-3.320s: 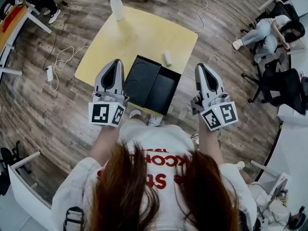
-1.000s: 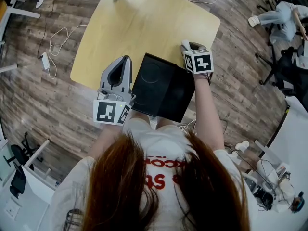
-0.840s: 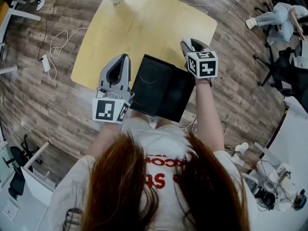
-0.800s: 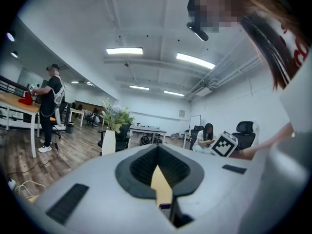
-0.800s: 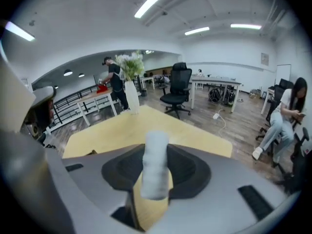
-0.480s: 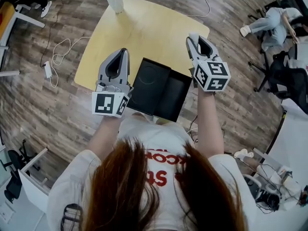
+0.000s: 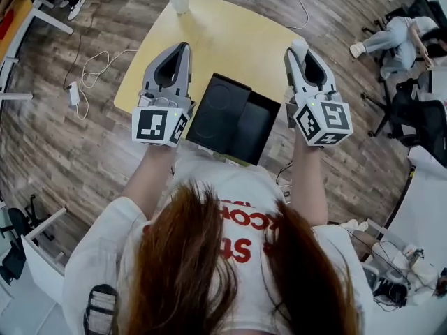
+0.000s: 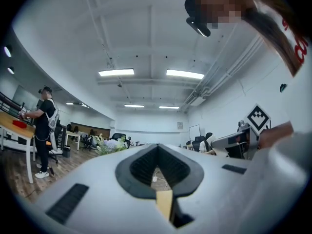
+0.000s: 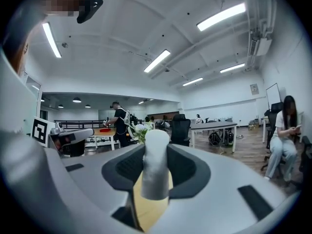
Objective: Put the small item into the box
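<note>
**Small item held aloft, box waiting open**

Small item (image 9: 155,172) is seen clamped upright between the jaws of the right gripper (image 7: 302,56), right of centre near the top of the head view, over the right edge of the yellow table (image 7: 230,40). A pale, rounded stick of a thing it is, matte and white, with its top poking out above the pads. It is judged to be light and fairly stiff. No sag or squashing can be made out where it is pinched. The hold is taken on its lower half, which looks the sensible place: a smooth round body could twist or slip if it were gripped near the tip.

Just left of it and lower in the frame, the black box (image 7: 230,117) is laid open in two halves, and nothing is seen inside either. The item is not yet over it.

At the left of the frame, the left gripper (image 7: 172,56) is carried level with the box, its jaws brought together on nothing.

No brand or label can be read on item or box. Red lettering on the white shirt (image 7: 237,222) is mostly hidden by hair and cannot be read whole. Only black-and-white square patterns are shown on the marker cubes (image 7: 159,125).
</note>
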A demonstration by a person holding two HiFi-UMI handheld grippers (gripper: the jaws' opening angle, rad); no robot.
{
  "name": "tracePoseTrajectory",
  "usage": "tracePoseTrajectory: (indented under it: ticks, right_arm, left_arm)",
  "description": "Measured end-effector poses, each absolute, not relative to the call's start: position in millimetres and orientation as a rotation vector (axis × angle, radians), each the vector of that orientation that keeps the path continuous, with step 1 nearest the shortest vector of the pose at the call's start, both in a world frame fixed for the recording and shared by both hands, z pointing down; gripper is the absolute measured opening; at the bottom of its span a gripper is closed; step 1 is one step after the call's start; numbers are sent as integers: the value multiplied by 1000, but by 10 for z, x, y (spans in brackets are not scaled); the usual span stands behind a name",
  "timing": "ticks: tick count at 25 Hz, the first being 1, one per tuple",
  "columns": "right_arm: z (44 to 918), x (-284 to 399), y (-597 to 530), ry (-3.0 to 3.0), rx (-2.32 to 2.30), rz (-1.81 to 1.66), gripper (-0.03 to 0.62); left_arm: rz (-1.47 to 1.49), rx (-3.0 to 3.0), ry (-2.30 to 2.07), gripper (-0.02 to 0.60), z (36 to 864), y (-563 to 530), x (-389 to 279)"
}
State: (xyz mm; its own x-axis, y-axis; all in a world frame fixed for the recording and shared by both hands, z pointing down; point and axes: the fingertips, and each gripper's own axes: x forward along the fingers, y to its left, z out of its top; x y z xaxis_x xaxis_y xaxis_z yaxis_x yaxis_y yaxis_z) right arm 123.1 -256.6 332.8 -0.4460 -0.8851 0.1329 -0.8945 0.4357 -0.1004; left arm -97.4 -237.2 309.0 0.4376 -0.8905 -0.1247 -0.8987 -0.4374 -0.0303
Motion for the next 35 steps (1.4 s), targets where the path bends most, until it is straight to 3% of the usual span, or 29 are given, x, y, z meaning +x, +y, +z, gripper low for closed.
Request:
tracePoseTrajectory:
  ticks: [14,28,35]
  right_arm:
    - [3749,1164,-1900,-2564,1586,412,135]
    - [5341,904,-1380,-2311,1406,822,137]
    - [5675,764,-1068,-2222,1283,909,159]
  left_arm:
    - [65,-2697,1584,6,3496,-2001,-799]
    - [-68,-2830,1590,6,4065,-1688,-731]
    - [-101,-2846,1619,6,4197,-1583,-783]
